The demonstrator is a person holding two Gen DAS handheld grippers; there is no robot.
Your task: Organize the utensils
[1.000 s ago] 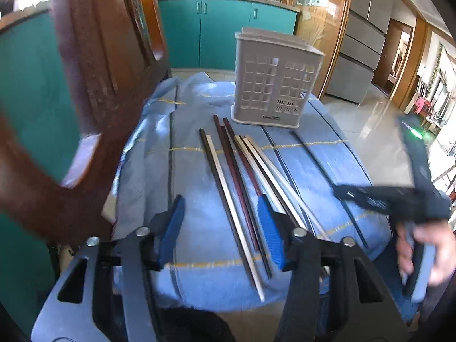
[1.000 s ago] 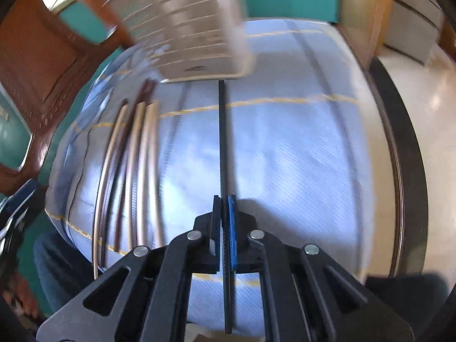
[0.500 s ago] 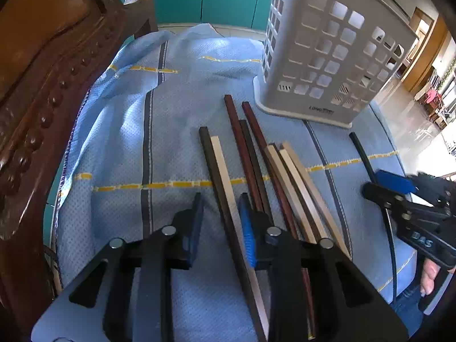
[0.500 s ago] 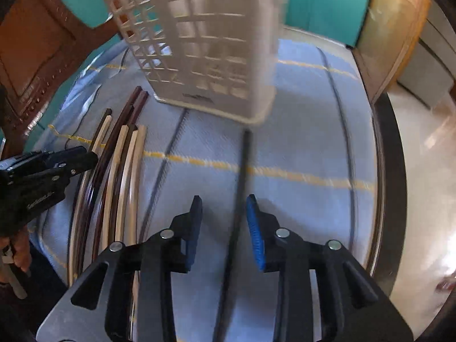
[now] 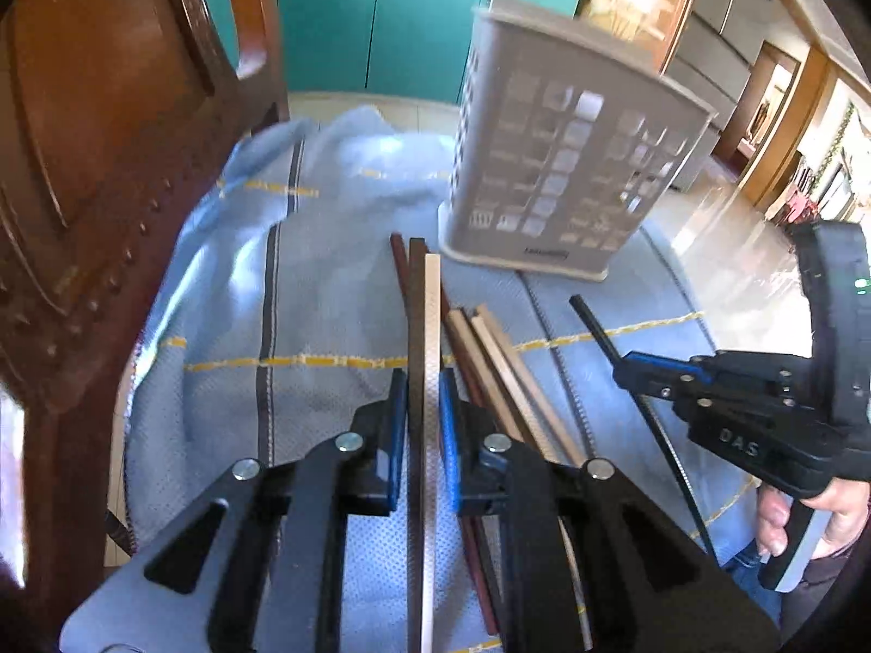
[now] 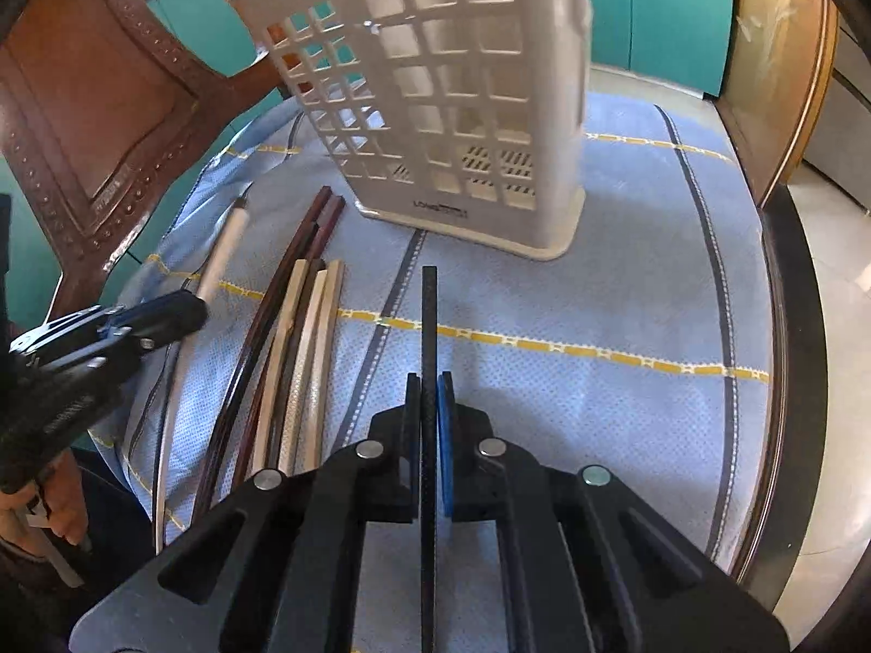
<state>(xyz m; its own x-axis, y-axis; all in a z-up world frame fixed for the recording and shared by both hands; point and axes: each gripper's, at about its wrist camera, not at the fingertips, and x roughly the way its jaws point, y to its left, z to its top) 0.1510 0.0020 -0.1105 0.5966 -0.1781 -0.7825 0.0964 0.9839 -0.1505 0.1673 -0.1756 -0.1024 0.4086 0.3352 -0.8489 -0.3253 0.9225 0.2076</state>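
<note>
Left wrist view: the left tool is clamped on a pair of long chopsticks, one dark brown and one pale cream, which run straight forward between its blue-padded fingers toward the perforated white plastic utensil basket. The basket stands upright on the light blue cloth with dark stripes and yellow dashed lines that covers the table. Just right of the held pair, a loose bundle of reddish-brown and beige chopsticks lies on the cloth, their far ends near the basket's base. Further right, the right tool is closed on a thin black chopstick, with a hand on its handle. A carved dark wooden chair back fills the left side, with teal cabinets behind.

Right wrist view: the right tool is pressed together on the black chopstick, which points forward at the basket and stops short of its base. The bundle of chopsticks lies on the cloth to the left, and beyond it the left tool grips the pale chopstick. The chair back is at upper left
</note>
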